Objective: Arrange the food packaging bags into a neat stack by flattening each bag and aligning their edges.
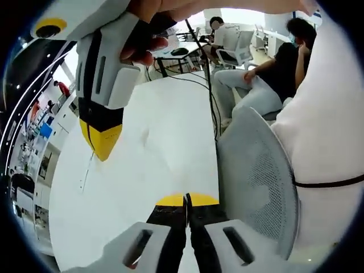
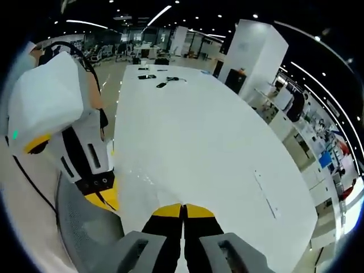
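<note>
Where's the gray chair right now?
The gray mesh chair sits at the right of the left gripper view, beside the white table edge, just right of the shut left gripper and in front of the person's white sleeve.

I see a long white table point(image 2: 193, 148), its top smooth and mostly bare. At its far end, in the right gripper view, some small dark objects point(image 2: 158, 80) lie on it; I cannot tell what they are. In the left gripper view a black cable point(image 1: 200, 79) runs along the table's point(image 1: 159, 142) edge.
</note>
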